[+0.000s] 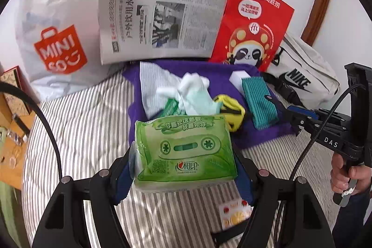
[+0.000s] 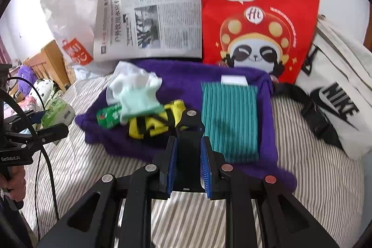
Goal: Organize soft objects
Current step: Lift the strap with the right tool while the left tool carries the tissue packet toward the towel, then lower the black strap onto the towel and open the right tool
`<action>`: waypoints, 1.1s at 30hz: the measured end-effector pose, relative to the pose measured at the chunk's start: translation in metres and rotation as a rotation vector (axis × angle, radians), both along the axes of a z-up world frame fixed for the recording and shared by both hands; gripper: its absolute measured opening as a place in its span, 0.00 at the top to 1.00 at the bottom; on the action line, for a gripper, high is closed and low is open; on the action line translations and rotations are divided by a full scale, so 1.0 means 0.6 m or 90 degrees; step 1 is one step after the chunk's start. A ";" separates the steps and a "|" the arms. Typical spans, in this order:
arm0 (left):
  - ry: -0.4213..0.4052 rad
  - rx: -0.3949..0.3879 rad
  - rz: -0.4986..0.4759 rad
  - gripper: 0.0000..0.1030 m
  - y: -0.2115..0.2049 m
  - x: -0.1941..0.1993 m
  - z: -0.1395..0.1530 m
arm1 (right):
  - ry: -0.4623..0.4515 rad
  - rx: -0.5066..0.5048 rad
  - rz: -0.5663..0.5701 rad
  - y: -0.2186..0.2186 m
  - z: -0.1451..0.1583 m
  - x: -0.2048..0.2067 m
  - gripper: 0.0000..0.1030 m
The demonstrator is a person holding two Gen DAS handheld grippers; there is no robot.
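One pack held: the left gripper [image 1: 183,174] is clamped on the green tissue pack [image 1: 184,150], lifted over the striped bed [image 1: 81,131], just short of the near edge of the purple towel [image 1: 260,134].
Right gripper [image 2: 188,164]: nothing between its pads, jaws only narrowly apart, poised over the towel's near edge beside the teal cloth [image 2: 229,120].
Doing it well: I would squeeze lightly so the soft pack keeps its shape, carry it level, and set it flat on bare towel near the front edge, not onto the pile.
Count on towel: one teal cloth, one yellow pouch [image 2: 151,126], one white-and-mint sock bundle [image 2: 136,94], one small green packet [image 2: 108,117].
Count behind: one newspaper, three bags along the bed's far edge.
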State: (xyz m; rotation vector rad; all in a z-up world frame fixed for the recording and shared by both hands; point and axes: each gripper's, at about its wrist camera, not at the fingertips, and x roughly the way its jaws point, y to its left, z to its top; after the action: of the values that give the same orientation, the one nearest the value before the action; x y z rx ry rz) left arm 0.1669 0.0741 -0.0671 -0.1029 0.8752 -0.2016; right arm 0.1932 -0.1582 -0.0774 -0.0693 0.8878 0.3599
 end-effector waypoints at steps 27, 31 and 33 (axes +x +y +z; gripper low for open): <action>0.004 -0.047 0.064 0.30 0.109 0.072 -0.037 | 0.081 -0.061 0.089 0.176 -0.099 0.273 0.80; 0.006 -0.050 0.058 0.30 0.111 0.071 -0.039 | 0.092 -0.088 0.103 0.186 -0.122 0.276 0.80; 0.006 -0.050 0.058 0.30 0.113 0.071 -0.039 | 0.113 -0.076 0.099 0.183 -0.132 0.282 0.79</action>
State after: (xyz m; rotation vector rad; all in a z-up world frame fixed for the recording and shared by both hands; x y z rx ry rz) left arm 0.2095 0.1417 -0.0904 -0.2169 0.8699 -0.1498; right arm 0.3621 -0.0487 -0.1567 -0.2202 1.0823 0.4625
